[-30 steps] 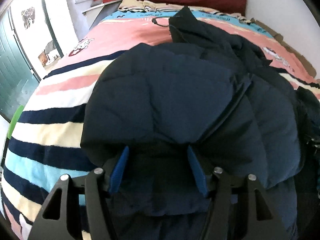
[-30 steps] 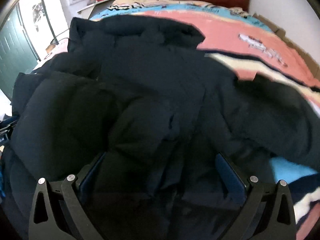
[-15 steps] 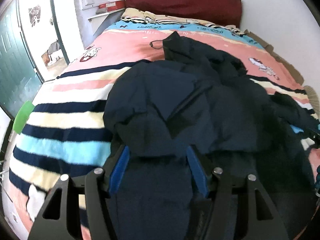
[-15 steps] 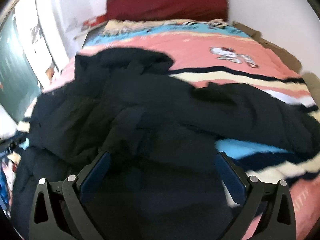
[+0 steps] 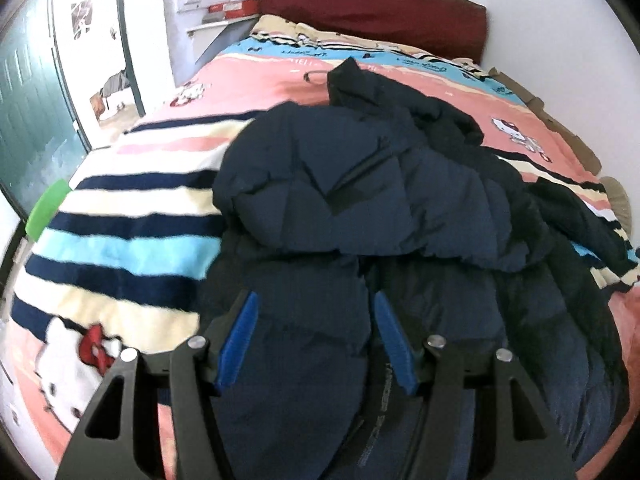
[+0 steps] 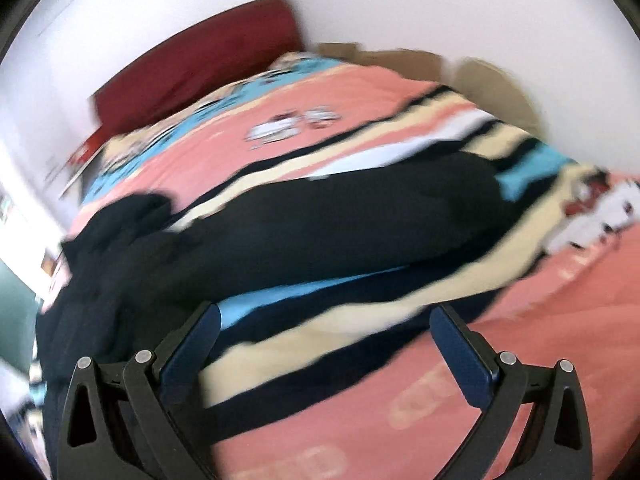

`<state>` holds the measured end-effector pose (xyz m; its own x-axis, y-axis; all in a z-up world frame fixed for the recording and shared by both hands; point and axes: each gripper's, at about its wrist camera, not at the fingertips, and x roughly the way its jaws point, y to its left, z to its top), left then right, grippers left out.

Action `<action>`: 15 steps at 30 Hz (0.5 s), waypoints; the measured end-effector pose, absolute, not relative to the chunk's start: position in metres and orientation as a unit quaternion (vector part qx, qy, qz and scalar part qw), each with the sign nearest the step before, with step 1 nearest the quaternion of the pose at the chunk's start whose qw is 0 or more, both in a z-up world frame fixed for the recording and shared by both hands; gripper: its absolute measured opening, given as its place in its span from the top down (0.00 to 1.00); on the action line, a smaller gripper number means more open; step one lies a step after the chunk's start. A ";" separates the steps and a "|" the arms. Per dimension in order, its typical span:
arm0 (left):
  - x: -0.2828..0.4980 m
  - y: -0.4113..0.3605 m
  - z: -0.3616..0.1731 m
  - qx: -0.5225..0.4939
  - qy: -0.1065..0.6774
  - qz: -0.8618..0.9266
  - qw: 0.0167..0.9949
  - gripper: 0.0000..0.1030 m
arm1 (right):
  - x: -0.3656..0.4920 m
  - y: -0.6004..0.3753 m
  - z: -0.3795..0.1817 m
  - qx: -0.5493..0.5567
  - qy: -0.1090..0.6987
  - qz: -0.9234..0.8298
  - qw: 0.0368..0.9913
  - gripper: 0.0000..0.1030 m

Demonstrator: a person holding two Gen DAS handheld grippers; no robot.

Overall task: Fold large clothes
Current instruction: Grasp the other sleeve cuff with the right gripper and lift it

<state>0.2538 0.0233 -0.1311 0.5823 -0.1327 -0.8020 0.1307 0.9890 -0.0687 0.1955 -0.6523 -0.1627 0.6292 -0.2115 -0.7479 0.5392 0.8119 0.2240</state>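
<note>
On the striped bed (image 5: 120,216), a navy puffer jacket (image 5: 360,184) lies bunched
left gripper (image 5: 314,308) clamps a jacket fold; right gripper (image 6: 326,320) gapes wide, holding nothing

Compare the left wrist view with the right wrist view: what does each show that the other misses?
Only the left wrist view shows the green door, the wall shelf and the left gripper, its jaws closed on a fold of the navy puffer jacket. Only the right wrist view, blurred, shows the right gripper, jaws open and empty, and a long dark sleeve stretched across the bed. Both show the striped blanket and red headboard.
</note>
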 end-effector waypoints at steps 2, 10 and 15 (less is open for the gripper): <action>0.255 0.023 -0.144 -0.010 0.449 -0.067 0.891 0.43 | 0.191 -0.682 -0.171 0.237 0.372 -0.242 0.864 0.01; 0.255 0.021 -0.178 -0.014 0.443 -0.049 0.895 0.43 | 0.180 -0.761 -0.205 0.307 0.356 -0.300 0.830 0.06; 0.256 0.018 -0.185 -0.004 0.441 -0.044 0.897 0.43 | 0.186 -0.782 -0.224 0.344 0.342 -0.301 0.821 0.06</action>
<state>0.2556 0.0184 -0.1850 0.6078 -0.0825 -0.7898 0.0748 0.9961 -0.0464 0.1857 -0.7819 -0.2238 0.5857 -0.2589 -0.7681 0.7290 0.5825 0.3595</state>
